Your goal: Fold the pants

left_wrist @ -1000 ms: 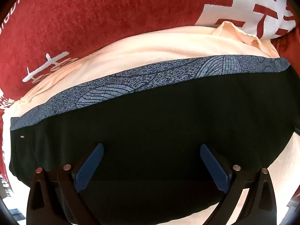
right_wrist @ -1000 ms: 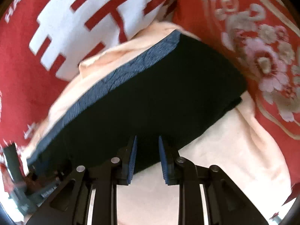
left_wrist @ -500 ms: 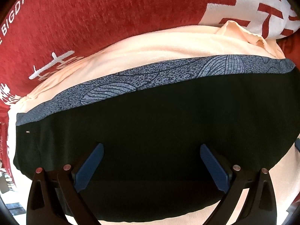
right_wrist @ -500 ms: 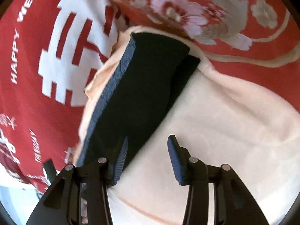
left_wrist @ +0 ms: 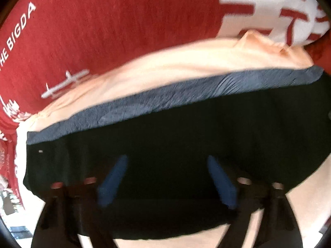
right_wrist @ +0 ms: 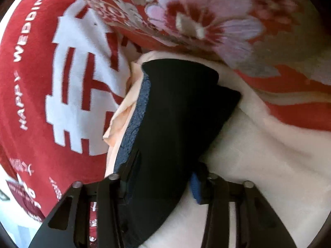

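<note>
A red wedding-print blanket (left_wrist: 124,41) and peach cloth (left_wrist: 165,70) underlie the folded black pants (left_wrist: 175,144) with blue-grey patterned waistband, left gripper (left_wrist: 166,177) spread wide and empty, right gripper (right_wrist: 163,177) wide astride their edge.

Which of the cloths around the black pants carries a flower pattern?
The red floral blanket, seen beyond the black pants. The red wedding blanket shows white lettering, and the peach sheet is plain.

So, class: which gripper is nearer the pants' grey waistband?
Right. The right gripper has one finger reaching the waistband; the left gripper sits over the black fabric, short of it.
</note>
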